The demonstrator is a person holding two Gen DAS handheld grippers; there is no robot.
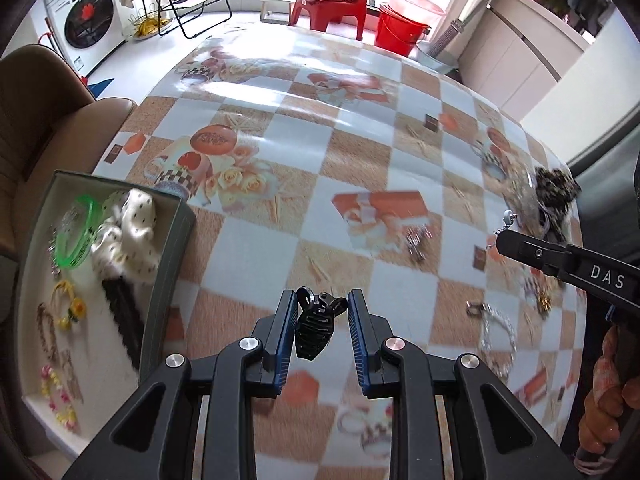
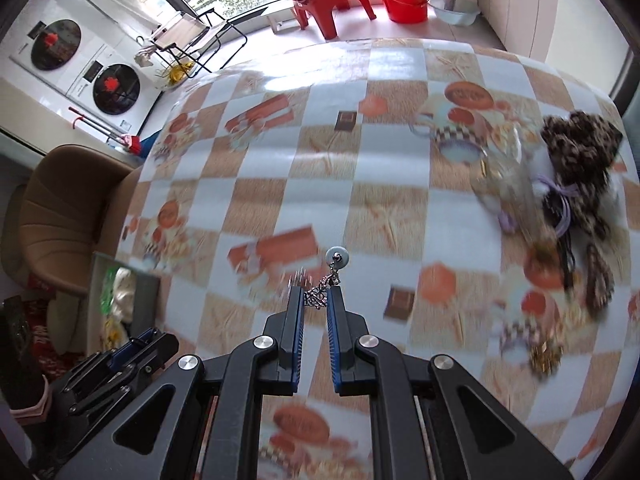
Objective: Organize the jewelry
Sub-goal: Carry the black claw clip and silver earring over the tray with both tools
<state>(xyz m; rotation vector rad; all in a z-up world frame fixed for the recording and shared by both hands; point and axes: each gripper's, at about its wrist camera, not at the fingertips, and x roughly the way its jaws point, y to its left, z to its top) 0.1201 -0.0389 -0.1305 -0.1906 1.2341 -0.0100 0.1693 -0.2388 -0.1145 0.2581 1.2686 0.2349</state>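
Note:
My left gripper (image 1: 322, 300) is shut on a black hair claw clip (image 1: 314, 326), which hangs between its blue pads above the checked tablecloth (image 1: 280, 240). To its left stands an open grey-green box (image 1: 168, 280) that holds a green bangle (image 1: 78, 236), a white dotted scrunchie (image 1: 128, 232) and several bead bracelets. My right gripper (image 2: 316, 294) is shut on a silver chain earring (image 2: 318, 298) whose round pale pendant (image 2: 338, 258) sticks out past the tips. The right gripper (image 1: 506, 240) also shows at the right edge of the left wrist view. The left gripper (image 2: 136, 348) shows at the lower left of the right wrist view.
A pile with a leopard-print scrunchie (image 2: 580, 148) and purple cords lies at the table's right. Loose silver pieces (image 1: 418, 240) and a bead bracelet (image 1: 496, 328) lie on the cloth. A brown chair (image 1: 40, 120) stands past the box. A person's hand (image 1: 604, 400) holds the right gripper.

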